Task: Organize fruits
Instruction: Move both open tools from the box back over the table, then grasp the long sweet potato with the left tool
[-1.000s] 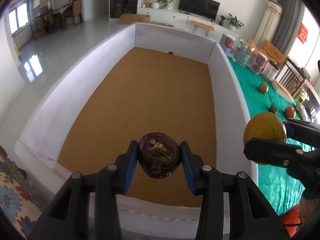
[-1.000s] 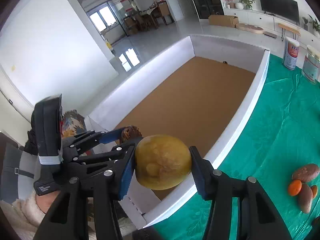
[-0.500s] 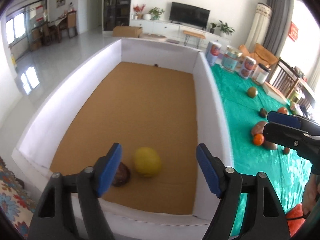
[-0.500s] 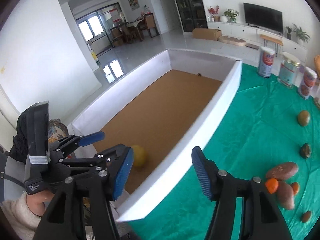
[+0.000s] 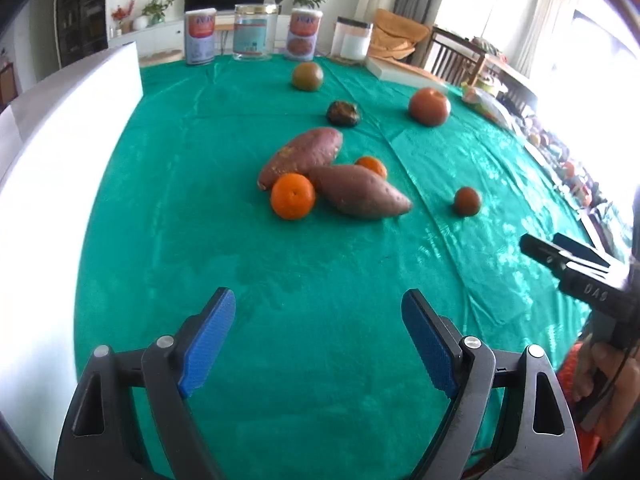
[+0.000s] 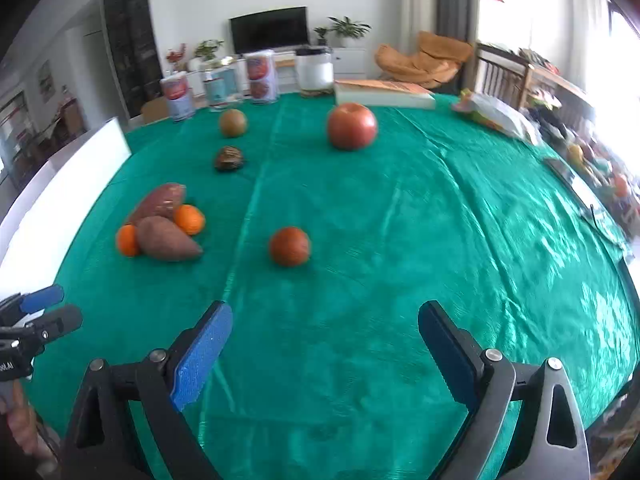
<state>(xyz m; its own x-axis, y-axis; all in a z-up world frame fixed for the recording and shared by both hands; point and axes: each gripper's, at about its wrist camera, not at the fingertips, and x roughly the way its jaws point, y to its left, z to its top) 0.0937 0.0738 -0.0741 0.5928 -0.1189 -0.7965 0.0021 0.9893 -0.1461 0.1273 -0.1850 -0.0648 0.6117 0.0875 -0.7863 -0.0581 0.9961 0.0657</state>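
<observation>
Both tools (image 5: 318,344) (image 6: 326,354) are opening, empty; only the right view shows the snack bag (image 6: 496,114).

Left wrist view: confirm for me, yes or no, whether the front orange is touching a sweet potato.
Yes. The front orange sits pressed against the near sweet potato, with no green cloth showing between them.

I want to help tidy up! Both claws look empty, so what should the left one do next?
Probably reach the left claw forward to the nearest orange beside the sweet potatoes. Its jaws are opening with nothing between them, and that orange sits almost straight ahead on the green cloth.
</observation>
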